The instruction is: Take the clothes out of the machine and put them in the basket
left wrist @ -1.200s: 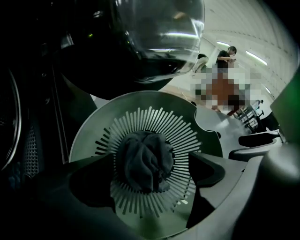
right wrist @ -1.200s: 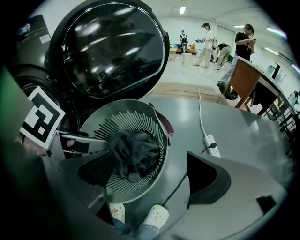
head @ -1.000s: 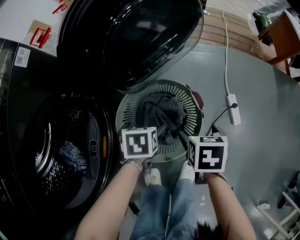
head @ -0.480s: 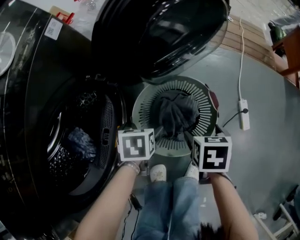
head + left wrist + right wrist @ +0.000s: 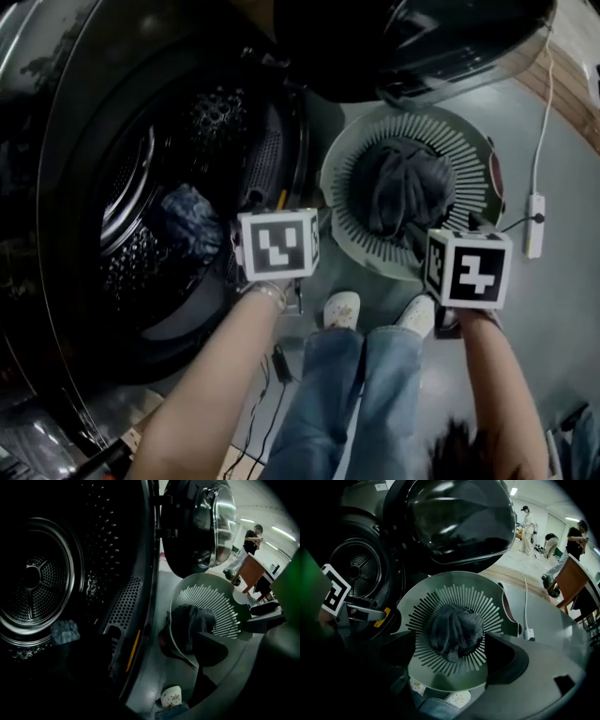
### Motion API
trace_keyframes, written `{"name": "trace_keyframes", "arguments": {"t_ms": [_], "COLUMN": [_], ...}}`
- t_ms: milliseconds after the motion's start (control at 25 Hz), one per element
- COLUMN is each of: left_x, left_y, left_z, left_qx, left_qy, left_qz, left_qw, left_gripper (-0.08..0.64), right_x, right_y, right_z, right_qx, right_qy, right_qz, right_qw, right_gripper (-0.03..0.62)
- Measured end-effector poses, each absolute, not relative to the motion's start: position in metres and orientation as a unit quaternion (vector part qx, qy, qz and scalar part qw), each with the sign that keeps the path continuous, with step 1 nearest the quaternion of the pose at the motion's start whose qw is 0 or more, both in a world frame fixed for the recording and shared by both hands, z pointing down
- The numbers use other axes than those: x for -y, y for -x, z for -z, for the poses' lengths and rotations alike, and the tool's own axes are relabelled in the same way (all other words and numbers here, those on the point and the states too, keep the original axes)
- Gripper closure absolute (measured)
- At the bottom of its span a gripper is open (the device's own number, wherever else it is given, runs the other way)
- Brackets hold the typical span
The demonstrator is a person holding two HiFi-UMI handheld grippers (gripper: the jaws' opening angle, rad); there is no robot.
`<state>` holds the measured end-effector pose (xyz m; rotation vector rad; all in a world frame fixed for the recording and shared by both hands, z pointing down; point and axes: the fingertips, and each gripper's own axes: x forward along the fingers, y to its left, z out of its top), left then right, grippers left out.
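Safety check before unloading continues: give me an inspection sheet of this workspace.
Surface: grey floor, basket standing on it.
Job's things: machine door open; blue garment in the drum; dark clothes in the slatted basket beside the machine.
Clutter: small unclear items at the machine's base.
Grippers: left gripper open, empty, by the drum's rim; right gripper open, empty, facing the basket.
Cables: white power strip and lead on the floor beyond the basket; thin dark cable by the person's feet.
Surroundings: people standing, wooden desk in the background.
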<state>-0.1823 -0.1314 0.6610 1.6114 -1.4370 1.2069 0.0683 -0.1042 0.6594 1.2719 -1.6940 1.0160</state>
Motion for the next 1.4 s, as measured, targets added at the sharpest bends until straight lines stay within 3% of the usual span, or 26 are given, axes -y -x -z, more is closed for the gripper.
{"name": "trace_keyframes", "arguments": {"t_ms": [200, 600, 1400], "left_x": [0.121, 0.119, 0.091], "left_y": [0.23, 0.348, 0.421], "left_z": [-0.654, -0.623, -0.702], "left_qx": [0.586, 0.703, 0.682], "left_qy": [-0.568, -0.441, -0.334], "left_qz": [-0.473, -0.483, -0.55], "left_qw": [0.334, 0.281, 0.348], "left_gripper": [0.035, 0.035, 0.035], "right_x": [0.103, 0.118, 0.079], "right_y": [-0.055, -0.015, 0.045], "right_z": [-0.671, -0.672, -0.679], "right_qx": [0.676, 0.672, 0.715], "right_qy": [-0.452, -0.411, -0.33], "right_qz": [-0.383, -0.409, -0.377], "right_qw": [0.438, 0.46, 0.488], "right_gripper": [0.132, 0.132, 0.132]}}
